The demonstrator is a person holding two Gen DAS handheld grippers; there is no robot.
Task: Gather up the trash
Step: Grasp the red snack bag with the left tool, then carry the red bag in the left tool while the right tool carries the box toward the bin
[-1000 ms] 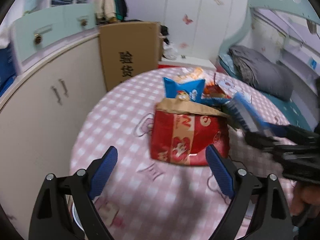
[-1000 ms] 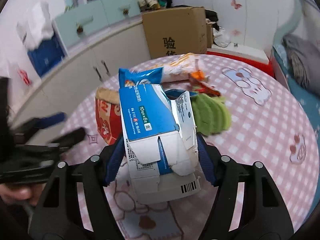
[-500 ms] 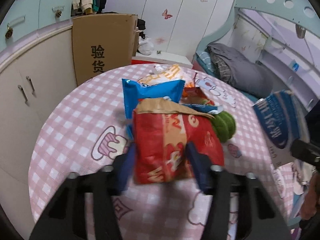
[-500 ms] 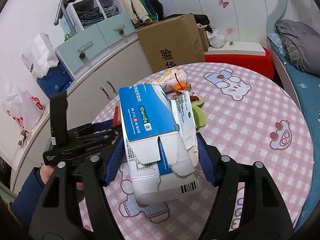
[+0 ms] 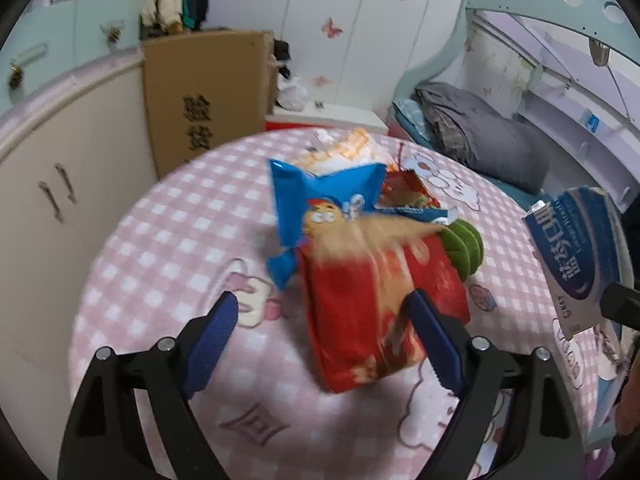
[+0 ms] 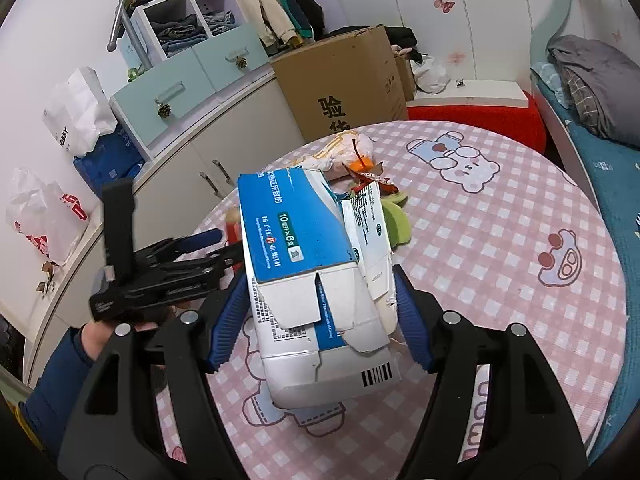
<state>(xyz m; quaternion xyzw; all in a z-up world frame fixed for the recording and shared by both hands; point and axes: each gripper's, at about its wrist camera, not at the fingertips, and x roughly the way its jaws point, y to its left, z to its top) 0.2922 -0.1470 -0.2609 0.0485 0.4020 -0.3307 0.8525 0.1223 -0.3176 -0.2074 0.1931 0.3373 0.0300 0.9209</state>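
On the pink checked round table (image 5: 160,248) lies a pile of trash: a red snack bag (image 5: 360,312), a blue snack bag (image 5: 320,196), a green round thing (image 5: 464,248) and orange wrappers. My left gripper (image 5: 323,300) hangs over the red bag with its jaws opening. The bag is blurred between them, beside the right finger and well clear of the left one. My right gripper (image 6: 320,280) is shut on a torn blue and white carton (image 6: 304,248), held above the table. That carton (image 5: 576,248) shows at the right edge of the left wrist view. The left gripper (image 6: 172,268) appears at the left, held by a hand in a blue sleeve.
A brown cardboard box (image 6: 340,84) stands behind the table next to a curved cream cabinet (image 6: 192,152). White plastic bags (image 6: 80,116) sit on the cabinet. A bed with a grey blanket (image 5: 472,132) runs along the right side.
My left gripper closed on the red bag half a second ago and has opened wide again; the bag is now blurred. My right gripper lifted the carton away from the pile.
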